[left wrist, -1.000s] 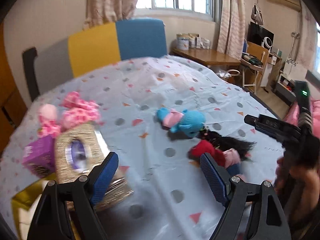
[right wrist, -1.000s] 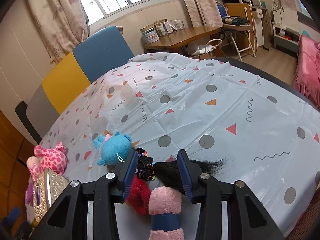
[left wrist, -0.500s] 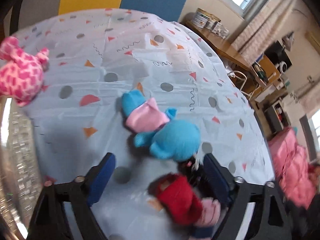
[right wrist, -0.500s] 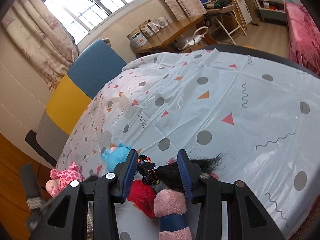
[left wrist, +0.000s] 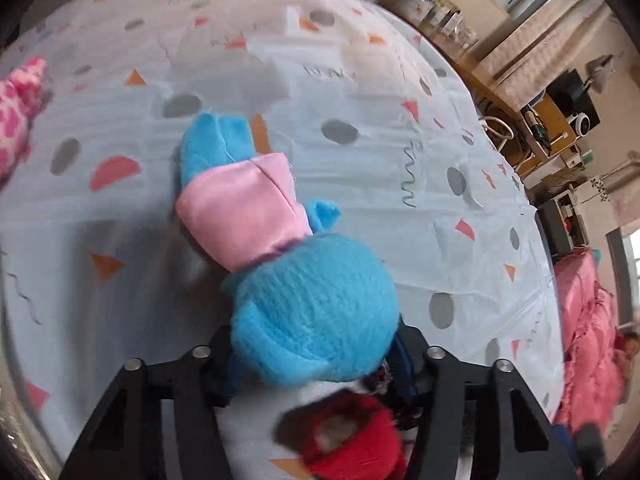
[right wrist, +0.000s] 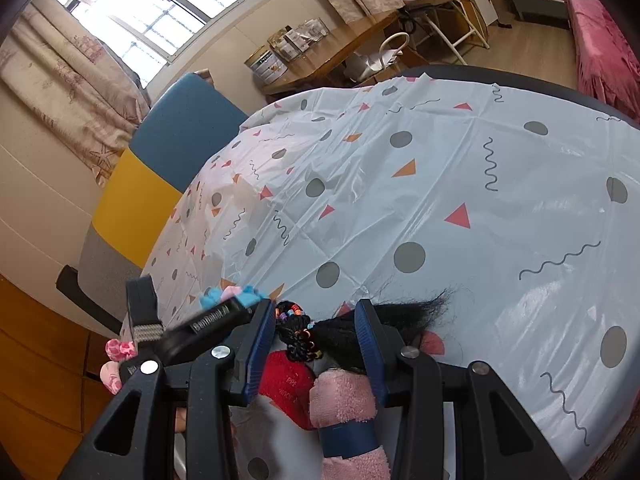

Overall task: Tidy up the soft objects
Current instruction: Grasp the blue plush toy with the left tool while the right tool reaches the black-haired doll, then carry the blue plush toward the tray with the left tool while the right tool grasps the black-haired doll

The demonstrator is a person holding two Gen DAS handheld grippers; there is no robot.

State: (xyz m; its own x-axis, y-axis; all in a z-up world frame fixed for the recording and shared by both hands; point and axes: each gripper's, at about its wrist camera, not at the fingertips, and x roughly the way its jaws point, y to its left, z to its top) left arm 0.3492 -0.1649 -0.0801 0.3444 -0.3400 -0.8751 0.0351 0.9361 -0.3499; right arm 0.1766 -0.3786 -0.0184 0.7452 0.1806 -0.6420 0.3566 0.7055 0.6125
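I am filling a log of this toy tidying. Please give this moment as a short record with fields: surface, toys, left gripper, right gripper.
surface: patterned tablecloth
toys: blue plush in pink top; doll with black hair, red hat; pink plush at the left edge
left gripper: closing, the blue plush's head between its fingers
right gripper: shut on the doll, pressing its hair
grippers: side by side, the toys touching
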